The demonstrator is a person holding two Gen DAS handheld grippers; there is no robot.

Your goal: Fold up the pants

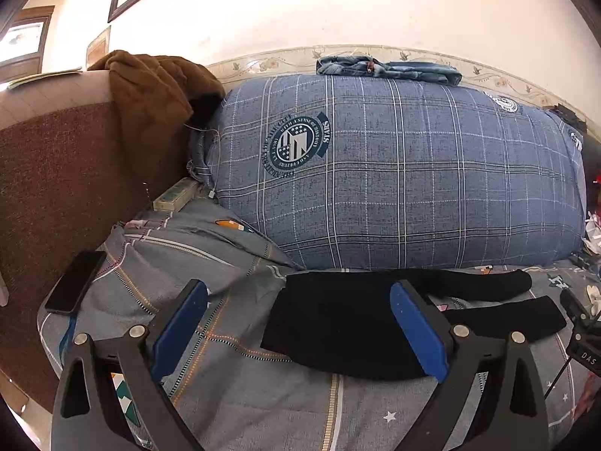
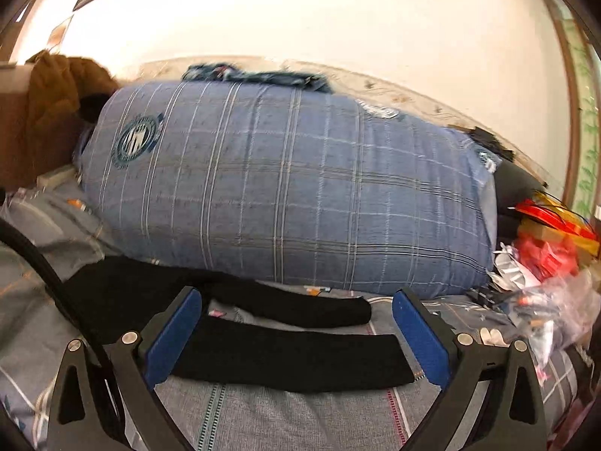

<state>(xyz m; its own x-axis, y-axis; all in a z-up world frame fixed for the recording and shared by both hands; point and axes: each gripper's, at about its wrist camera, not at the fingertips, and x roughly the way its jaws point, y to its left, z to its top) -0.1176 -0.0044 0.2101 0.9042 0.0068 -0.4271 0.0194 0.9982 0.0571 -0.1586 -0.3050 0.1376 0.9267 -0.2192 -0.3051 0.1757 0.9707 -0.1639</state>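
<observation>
Black pants point(image 1: 338, 323) lie flat on the grey patterned bedsheet point(image 1: 240, 394), waist to the left, two legs spread to the right. My left gripper point(image 1: 300, 323) is open and empty, hovering over the waist end. In the right wrist view the two legs point(image 2: 293, 353) run left to right. My right gripper point(image 2: 296, 327) is open and empty, above the nearer leg, with its blue pads point(image 2: 420, 338) on either side of it. Part of the right gripper shows at the right edge of the left wrist view point(image 1: 580, 330).
A big blue plaid bundle of bedding point(image 1: 394, 169) lies right behind the pants, with folded jeans point(image 1: 387, 67) on top. A black phone point(image 1: 75, 282) lies at the left. A brown jacket point(image 1: 157, 101) hangs over the headboard. Plastic bags and red packets point(image 2: 544, 263) crowd the right.
</observation>
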